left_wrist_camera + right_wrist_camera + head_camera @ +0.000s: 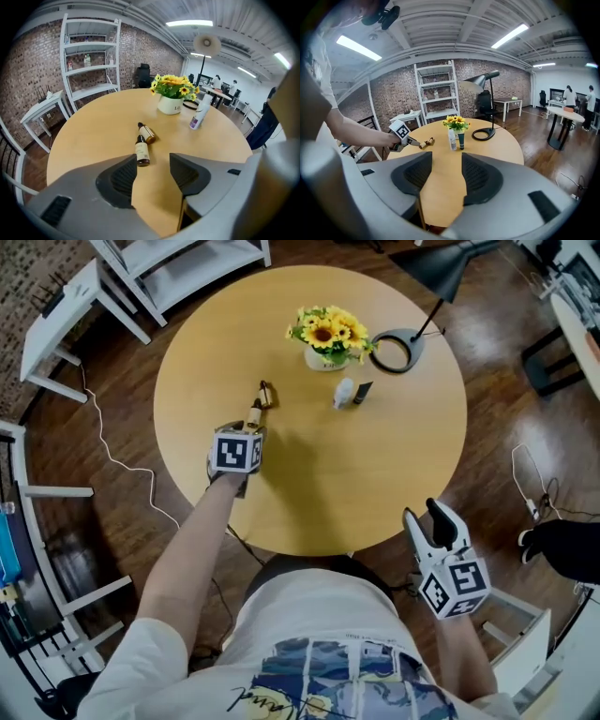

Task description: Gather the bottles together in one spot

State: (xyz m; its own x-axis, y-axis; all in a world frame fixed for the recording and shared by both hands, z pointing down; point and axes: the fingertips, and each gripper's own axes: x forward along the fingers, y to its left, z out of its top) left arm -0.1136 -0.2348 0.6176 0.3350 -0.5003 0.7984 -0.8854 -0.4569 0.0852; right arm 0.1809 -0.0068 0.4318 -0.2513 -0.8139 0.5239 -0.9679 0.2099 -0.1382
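left gripper (152, 172) hovers, jaws open, just short of two brown bottles (142, 151) lying on the tabletop (375, 474), while right gripper (440, 176) hangs open-jawed, empty.

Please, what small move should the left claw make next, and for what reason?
Probably ease the left claw forward and slightly sideways until its open jaws straddle the nearer small amber glass bottle. That bottle lies on its side just ahead of the left jaw, untouched, apart from the upright white plastic bottle.
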